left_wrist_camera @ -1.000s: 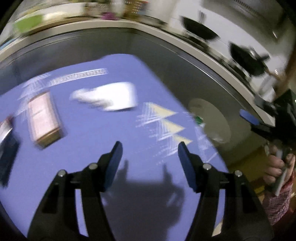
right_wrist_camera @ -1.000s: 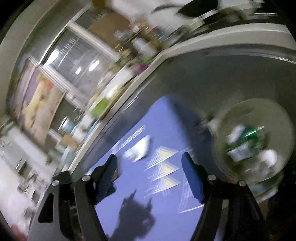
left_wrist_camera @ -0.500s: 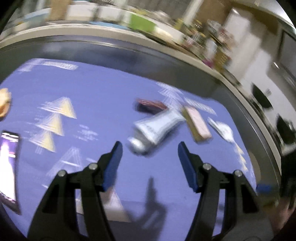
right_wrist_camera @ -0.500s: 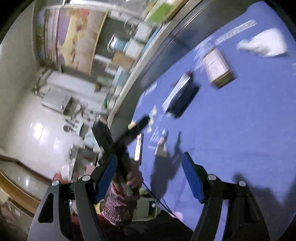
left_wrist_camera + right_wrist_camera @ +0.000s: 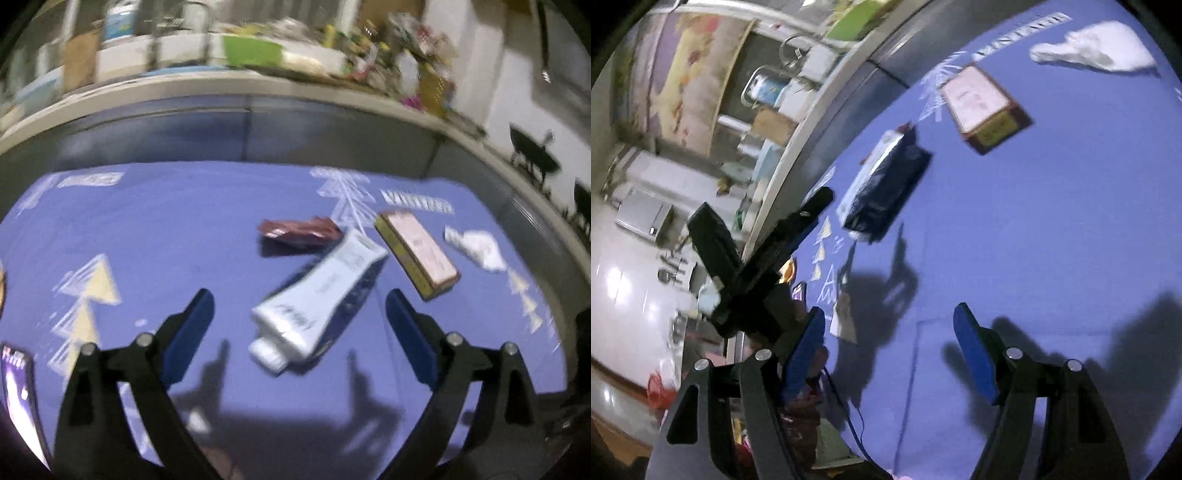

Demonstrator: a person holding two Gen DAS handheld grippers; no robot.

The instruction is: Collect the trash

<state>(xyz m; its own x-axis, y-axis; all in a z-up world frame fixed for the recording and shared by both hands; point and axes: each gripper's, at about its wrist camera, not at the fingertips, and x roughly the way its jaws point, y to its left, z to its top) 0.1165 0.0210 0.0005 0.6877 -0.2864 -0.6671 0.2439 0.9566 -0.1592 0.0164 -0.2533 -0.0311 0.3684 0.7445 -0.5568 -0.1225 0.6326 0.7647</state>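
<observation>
A: Item one, left gripper (image 5: 299,321). Condition?

B: Jaws have just been opening and now stand wide, nothing pressed by the pads. A white squeeze tube (image 5: 321,299) lies on the blue cloth (image 5: 184,229) in the gap ahead of them, cap end nearest. A second ago the same jaws were narrower and faced a crumpled white tissue (image 5: 476,247) and a round bin that is now out of view.

A: Meaning for the job?

B: Likely the tube is the next piece of trash lined up for pickup; no grasp yet.

A: Item two, right gripper (image 5: 890,354)?

B: Partly open, empty, over bare cloth. Its opening matches the earlier picture; its view has swung away from the bin toward the table.

A: Remaining stock on the cloth?

B: Dark red wrapper (image 5: 299,230) just behind the tube; pink-topped box (image 5: 417,254) beside the tube's flat end; tissue near the far right edge. A phone (image 5: 18,387) at the left edge, probably not trash, though blur makes that uncertain.
</observation>
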